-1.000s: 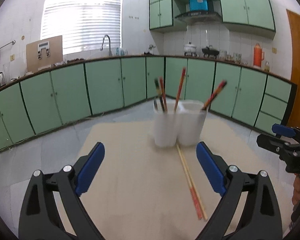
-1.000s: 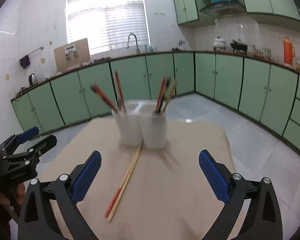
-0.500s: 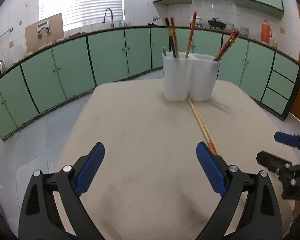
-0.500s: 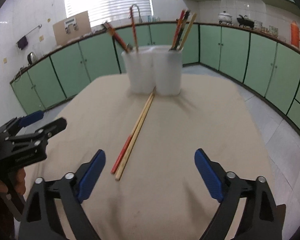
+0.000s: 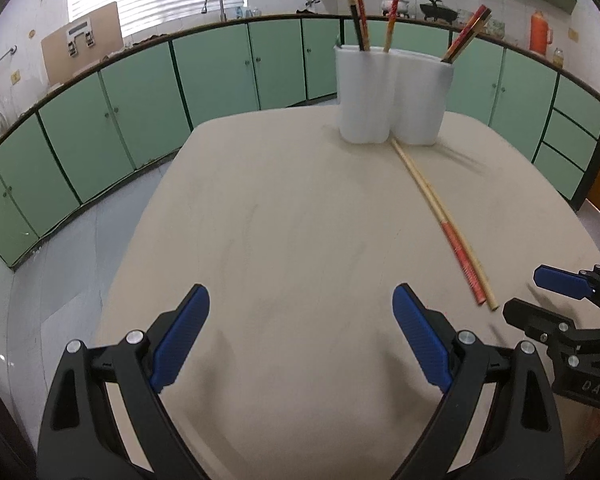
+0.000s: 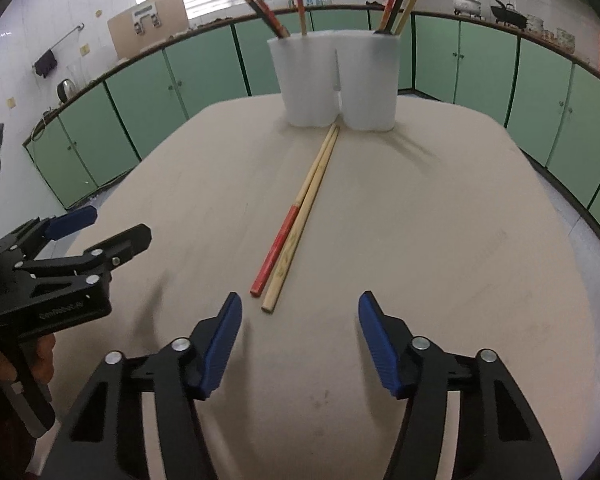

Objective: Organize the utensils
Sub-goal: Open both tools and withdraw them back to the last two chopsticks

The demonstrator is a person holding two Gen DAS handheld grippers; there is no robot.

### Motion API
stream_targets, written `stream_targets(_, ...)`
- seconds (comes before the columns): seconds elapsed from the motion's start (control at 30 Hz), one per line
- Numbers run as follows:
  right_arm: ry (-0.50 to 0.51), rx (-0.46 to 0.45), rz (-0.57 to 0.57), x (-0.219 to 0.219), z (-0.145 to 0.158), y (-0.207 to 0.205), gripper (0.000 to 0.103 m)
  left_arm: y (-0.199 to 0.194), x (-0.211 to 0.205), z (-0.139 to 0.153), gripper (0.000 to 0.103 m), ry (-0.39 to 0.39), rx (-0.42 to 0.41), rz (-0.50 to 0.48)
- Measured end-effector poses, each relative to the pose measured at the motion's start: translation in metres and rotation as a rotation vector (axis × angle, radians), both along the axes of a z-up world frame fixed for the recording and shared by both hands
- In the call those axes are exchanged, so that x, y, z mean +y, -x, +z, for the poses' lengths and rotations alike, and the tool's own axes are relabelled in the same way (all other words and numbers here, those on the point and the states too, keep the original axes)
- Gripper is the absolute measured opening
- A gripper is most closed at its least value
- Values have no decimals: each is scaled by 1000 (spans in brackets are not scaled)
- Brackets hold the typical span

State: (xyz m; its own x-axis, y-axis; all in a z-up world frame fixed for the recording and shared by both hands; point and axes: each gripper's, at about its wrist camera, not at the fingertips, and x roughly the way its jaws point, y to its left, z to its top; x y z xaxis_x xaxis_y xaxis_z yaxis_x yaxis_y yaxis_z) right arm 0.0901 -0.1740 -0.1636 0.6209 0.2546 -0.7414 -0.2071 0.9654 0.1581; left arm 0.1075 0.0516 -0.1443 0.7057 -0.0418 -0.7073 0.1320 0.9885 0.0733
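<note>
Two chopsticks lie side by side on the beige table, a red-ended chopstick [image 6: 278,246] [image 5: 462,258] and a plain bamboo chopstick [image 6: 296,236] [image 5: 444,210], running from the white two-cup holder [image 6: 336,80] [image 5: 394,96] toward me. The holder carries several upright chopsticks in both cups. My right gripper [image 6: 300,320] hovers just short of the loose pair's near ends; its jaws are closing with nothing between them. My left gripper [image 5: 300,320] is open over bare table, left of the pair. Each gripper shows at the other view's edge.
The beige table [image 5: 280,220] drops off at its rounded far and side edges. Green cabinets [image 5: 140,100] line the kitchen walls beyond. A person's hand [image 6: 40,360] holds the left gripper's handle at the lower left of the right wrist view.
Both grippers have dropped and tilted down toward the table, bringing the loose chopsticks closer. The right gripper's fingers have drawn in from wide apart; the left gripper's have kept their spread.
</note>
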Motion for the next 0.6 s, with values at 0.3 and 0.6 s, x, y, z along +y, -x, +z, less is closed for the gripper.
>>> stream_targets(0.3,38,9,-2,6,-5,-4,51,1,5,-3,90,20,11,5)
stream_targets(0.6,60,-7,-63,-12,0,-5,45,2,2,-4,90,28,11,-7)
